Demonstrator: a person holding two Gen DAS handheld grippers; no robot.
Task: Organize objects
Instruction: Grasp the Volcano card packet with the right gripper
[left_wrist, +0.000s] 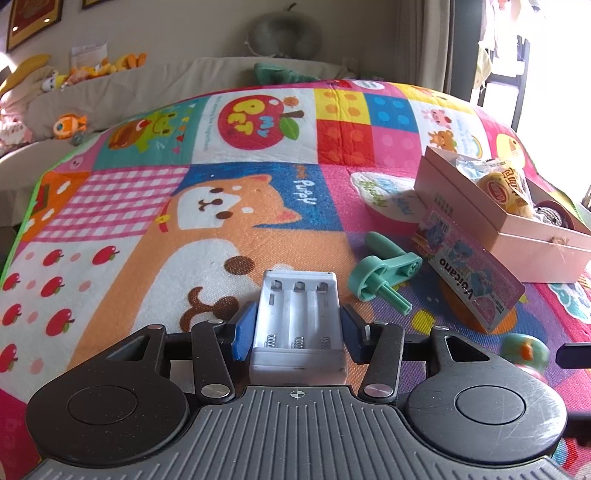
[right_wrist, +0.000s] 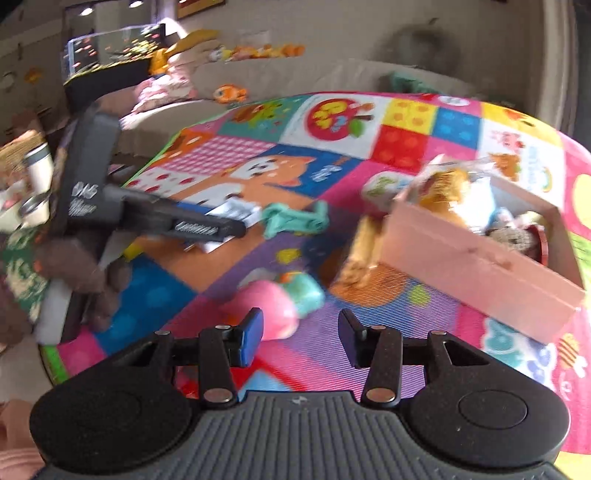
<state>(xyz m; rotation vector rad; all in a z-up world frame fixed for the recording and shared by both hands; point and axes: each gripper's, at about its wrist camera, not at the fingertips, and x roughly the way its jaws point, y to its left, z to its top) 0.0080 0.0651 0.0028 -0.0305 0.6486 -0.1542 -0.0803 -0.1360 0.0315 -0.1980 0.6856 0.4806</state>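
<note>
My left gripper (left_wrist: 297, 326) is shut on a white battery charger (left_wrist: 298, 317), its blue pads against both sides, just above the colourful play mat (left_wrist: 147, 221). A green plastic crank (left_wrist: 384, 275) lies to its right, then a pink Volcano packet (left_wrist: 469, 273) leaning by a pink box (left_wrist: 517, 225) that holds a yellow snack bag (left_wrist: 506, 188). My right gripper (right_wrist: 301, 334) is open and empty over the mat, just behind a pink and teal toy (right_wrist: 280, 299). In the right wrist view the left gripper (right_wrist: 155, 218) with the charger (right_wrist: 231, 214) shows at left, the crank (right_wrist: 295, 219) beside it and the box (right_wrist: 476, 258) at right.
A beige sofa (left_wrist: 155, 85) with plush toys stands behind the mat. The pink and teal toy also shows low right in the left wrist view (left_wrist: 526, 350). A fish tank (right_wrist: 114, 48) sits at far left. The right wrist view is blurred.
</note>
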